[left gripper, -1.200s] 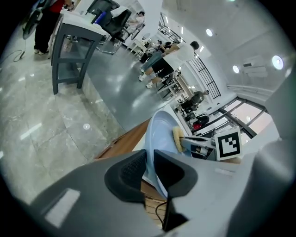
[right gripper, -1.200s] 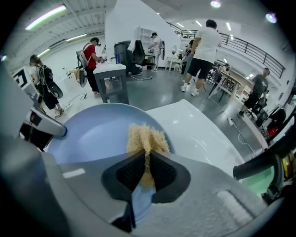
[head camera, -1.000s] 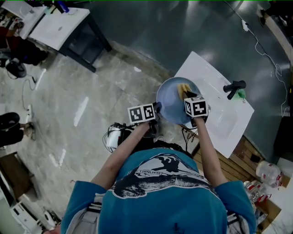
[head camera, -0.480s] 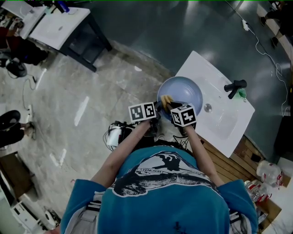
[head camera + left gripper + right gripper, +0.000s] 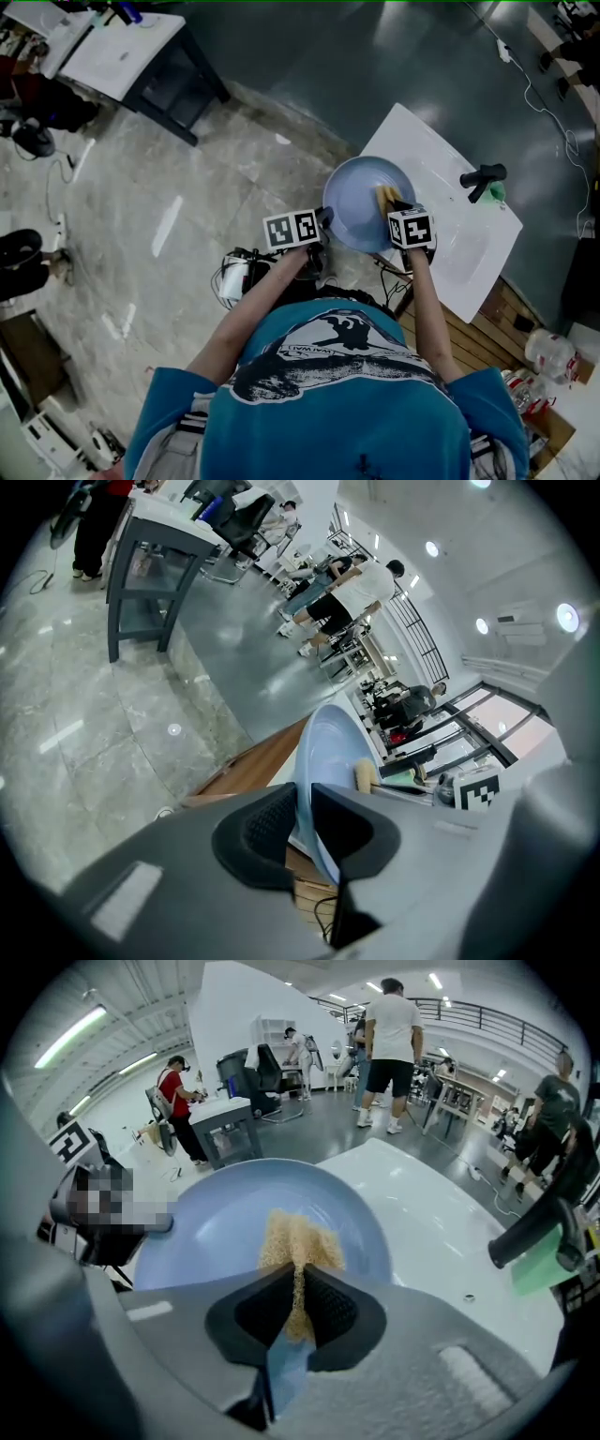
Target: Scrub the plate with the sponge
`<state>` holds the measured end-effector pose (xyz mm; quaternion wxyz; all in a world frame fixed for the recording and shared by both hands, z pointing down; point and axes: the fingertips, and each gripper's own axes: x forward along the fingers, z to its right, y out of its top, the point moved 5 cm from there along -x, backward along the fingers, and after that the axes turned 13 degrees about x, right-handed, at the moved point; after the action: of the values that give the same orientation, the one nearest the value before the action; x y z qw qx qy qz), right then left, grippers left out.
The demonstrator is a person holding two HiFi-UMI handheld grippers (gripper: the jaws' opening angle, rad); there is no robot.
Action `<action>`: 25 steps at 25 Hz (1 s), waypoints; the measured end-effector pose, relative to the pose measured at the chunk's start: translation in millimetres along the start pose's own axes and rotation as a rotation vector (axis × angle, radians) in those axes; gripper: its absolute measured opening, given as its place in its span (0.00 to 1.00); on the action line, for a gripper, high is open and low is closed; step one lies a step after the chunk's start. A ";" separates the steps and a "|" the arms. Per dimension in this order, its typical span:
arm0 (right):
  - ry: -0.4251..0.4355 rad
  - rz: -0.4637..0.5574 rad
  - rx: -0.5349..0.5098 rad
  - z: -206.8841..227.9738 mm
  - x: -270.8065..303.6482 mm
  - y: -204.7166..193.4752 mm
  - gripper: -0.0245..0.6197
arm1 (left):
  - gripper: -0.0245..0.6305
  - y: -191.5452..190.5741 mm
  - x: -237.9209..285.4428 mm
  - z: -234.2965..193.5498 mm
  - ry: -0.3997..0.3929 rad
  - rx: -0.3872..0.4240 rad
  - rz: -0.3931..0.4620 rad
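Observation:
A pale blue plate (image 5: 361,202) is held over the near corner of a white sink top (image 5: 450,202). My left gripper (image 5: 321,228) is shut on the plate's left rim (image 5: 305,789), one jaw on each face. My right gripper (image 5: 396,204) is shut on a tan sponge (image 5: 298,1239) with a blue backing, squeezed between its jaws. The sponge (image 5: 383,196) presses on the plate's face (image 5: 225,1227), toward its right side in the head view.
A black faucet (image 5: 482,176) with something green beside it stands on the sink top, and a drain hole (image 5: 467,1298) lies past the plate. A dark-legged table (image 5: 127,52) stands at the far left. Several people (image 5: 391,1026) stand or sit among desks across the room.
My right gripper swept the sponge from the plate's right side to its left and back to the right. The left gripper kept its hold on the rim.

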<state>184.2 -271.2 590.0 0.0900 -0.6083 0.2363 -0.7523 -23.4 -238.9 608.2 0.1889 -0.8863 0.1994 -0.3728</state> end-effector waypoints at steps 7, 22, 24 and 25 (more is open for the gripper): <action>-0.075 -0.004 0.033 26.3 -5.3 2.2 0.09 | 0.14 -0.6 0.9 1.2 0.000 -0.003 0.006; 0.282 -0.066 -0.108 -115.0 -9.8 -34.8 0.08 | 0.13 -0.1 -2.7 -2.9 0.038 -0.050 0.019; 0.264 -0.094 -0.159 -115.4 -7.3 -42.9 0.08 | 0.13 -0.1 -3.7 -3.8 0.043 -0.057 0.021; 0.254 -0.101 -0.175 -112.9 -7.4 -45.4 0.09 | 0.13 0.1 -4.2 -4.1 0.044 -0.060 0.023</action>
<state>84.7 -200.7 587.9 -0.0317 -0.5250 0.2795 -0.8033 -29.1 -237.7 608.4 0.1623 -0.8808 0.2247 -0.3839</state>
